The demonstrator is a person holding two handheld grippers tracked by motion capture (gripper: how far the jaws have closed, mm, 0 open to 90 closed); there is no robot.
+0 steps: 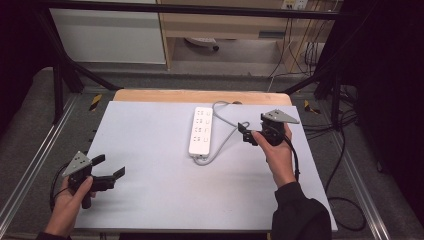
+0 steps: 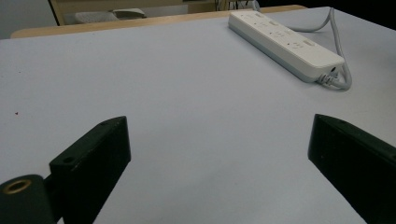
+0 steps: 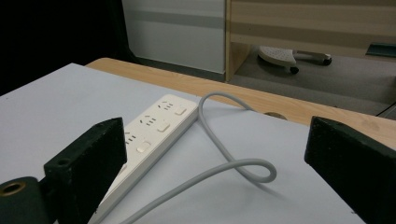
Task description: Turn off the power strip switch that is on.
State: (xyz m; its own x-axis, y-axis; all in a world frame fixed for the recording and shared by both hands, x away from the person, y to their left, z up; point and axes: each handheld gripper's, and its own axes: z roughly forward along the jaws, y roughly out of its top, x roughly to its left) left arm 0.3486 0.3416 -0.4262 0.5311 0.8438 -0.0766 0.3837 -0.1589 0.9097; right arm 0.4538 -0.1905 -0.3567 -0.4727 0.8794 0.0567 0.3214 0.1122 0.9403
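At the near left corner of the table, the left gripper sits low in the person's left hand, its jaws spread wide with nothing between them. In the left gripper view those jaws frame bare pale table surface, and the power strip lies well ahead toward the upper right.

Toward the middle of the table, the white power strip lies flat, its long side running away from the person, sockets facing up. No plug sits in any visible socket. Its grey cable leaves the near end, curls beside the strip and loops back toward the far edge of the table.

Just right of the strip, the right gripper is held in the right hand, jaws wide apart and empty, pointed at the cable loop and the strip.
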